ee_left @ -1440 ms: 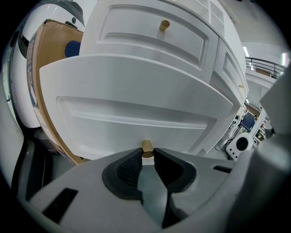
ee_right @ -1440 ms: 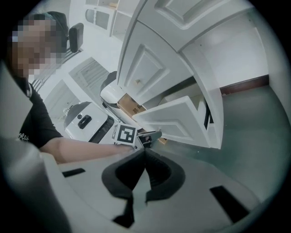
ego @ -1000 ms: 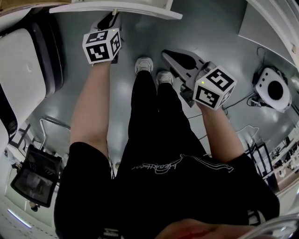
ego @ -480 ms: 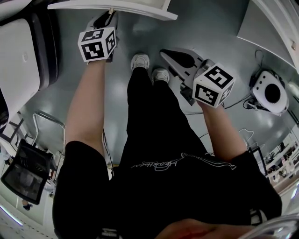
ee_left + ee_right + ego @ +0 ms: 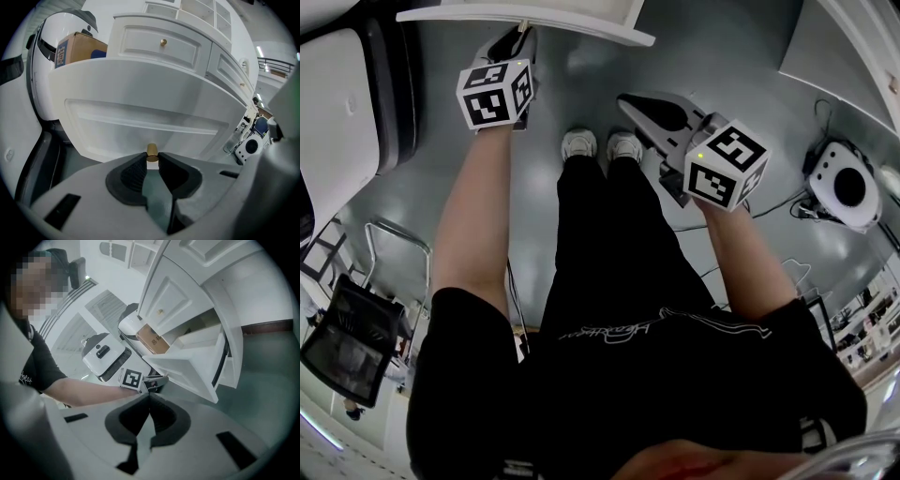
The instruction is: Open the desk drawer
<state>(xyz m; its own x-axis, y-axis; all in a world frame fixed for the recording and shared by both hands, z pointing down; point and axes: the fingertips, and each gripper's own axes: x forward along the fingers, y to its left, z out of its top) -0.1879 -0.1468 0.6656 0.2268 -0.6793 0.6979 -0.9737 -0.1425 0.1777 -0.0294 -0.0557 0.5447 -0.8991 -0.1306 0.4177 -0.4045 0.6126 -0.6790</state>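
One cardboard box (image 5: 77, 47) sits beside the drawer (image 5: 140, 93), shoes (image 5: 578, 143) before it.

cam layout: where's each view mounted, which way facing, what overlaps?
Head view: on the person's head, facing steeply down; shows forearms, legs, shoes, left gripper, right gripper.
Left gripper view: on the left gripper, facing the drawer front-on; own jaws clamp the brass knob.
Right gripper view: on the right gripper, facing the drawer side-on; own jaws shut, empty; left forearm shows.
Shared: both gripper views show drawer and cardboard box; head and right gripper views show the left gripper.
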